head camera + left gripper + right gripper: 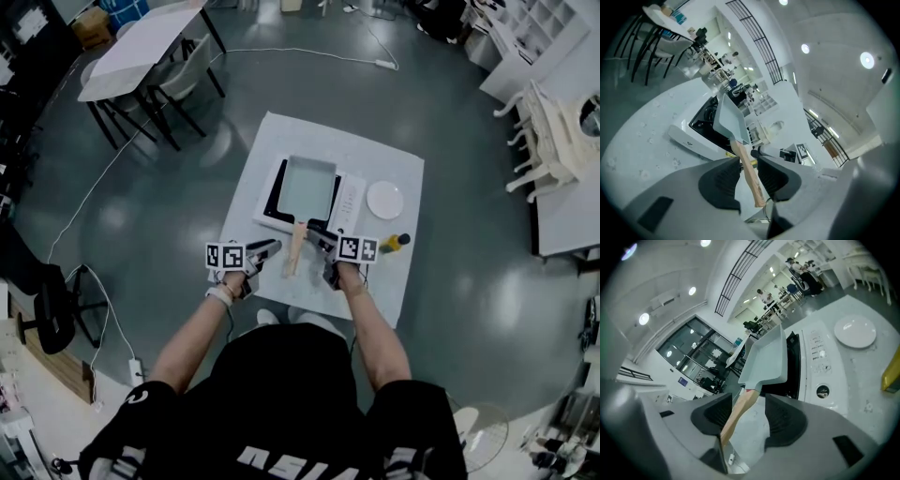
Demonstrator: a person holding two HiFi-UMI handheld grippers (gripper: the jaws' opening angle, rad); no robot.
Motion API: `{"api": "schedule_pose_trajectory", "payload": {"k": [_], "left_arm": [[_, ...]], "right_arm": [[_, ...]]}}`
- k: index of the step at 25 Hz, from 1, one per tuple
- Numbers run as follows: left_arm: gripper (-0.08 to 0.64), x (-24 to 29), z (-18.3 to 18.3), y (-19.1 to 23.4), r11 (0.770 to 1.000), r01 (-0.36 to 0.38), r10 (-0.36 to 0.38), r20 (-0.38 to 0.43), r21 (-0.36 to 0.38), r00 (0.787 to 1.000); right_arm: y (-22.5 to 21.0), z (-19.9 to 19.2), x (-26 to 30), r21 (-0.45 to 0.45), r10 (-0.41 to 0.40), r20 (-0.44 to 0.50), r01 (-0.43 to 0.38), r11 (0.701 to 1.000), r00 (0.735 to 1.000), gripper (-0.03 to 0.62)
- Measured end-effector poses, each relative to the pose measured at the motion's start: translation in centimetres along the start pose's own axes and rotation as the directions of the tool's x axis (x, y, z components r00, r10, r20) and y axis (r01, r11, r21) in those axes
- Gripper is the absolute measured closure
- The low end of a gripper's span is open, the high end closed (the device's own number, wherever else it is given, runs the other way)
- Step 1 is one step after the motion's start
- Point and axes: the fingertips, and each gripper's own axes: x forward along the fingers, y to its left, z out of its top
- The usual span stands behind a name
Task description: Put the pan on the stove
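Pan [309,183]: a pale rectangular pan sits flat on the dark cooking surface of the stove [349,202], and its wooden handle [294,251] reaches past the stove's front edge toward the person.
Stove: a white induction unit on the white desk [398,155], with its control strip to the right of the pan.
Left gripper [272,247]: it is held low just left of the handle. In the left gripper view its jaws stand narrowly apart, and the handle [747,176] runs through the gap without any clear squeeze.
Right gripper [319,236]: it is just right of the handle. In the right gripper view its jaws are wider apart, and the handle [740,411] shows through the gap close to the left jaw.
Plate [384,200]: white, on the desk to the right of the stove.
Yellow bottle [394,242]: lying near the right gripper.
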Motion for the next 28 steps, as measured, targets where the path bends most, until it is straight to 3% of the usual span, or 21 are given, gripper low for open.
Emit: {"api": "schedule_pose_trajectory", "payload": {"k": [3,6,15,21,28], "left_arm": [[0.461,-1.3,0.2,-0.9,0.994,-0.035,0.035,-0.004,0.104,0.999],[0.481,-2.8,0.2,-2.0,0.974,-0.061,0.064,-0.007,0.220,0.998],[0.541,-5.9,1.7,-6.2,0.873,-0.112,0.088,0.072,0.474,0.993],[0.554,-5.9,2.0,-8.2,0.811,-0.154,0.112,0.108,0.565,0.988],[0.560,-4.4,3.1,-9.9,0.789,-0.218,0.137,0.181,0.574,0.974]], "right_arm": [[1.1,0.2,-1.2,-0.095,-0.063,0.033,0.066,0.993,0.997,0.421],[2.4,0.0,-2.3,-0.196,-0.123,0.070,0.135,0.971,0.990,0.467],[5.6,1.0,-6.6,-0.392,-0.210,0.203,0.276,0.877,0.956,0.549],[7.0,1.8,-8.1,-0.537,-0.218,0.230,0.310,0.785,0.949,0.575],[7.7,3.2,-9.7,-0.657,-0.194,0.234,0.302,0.691,0.953,0.591]]}}
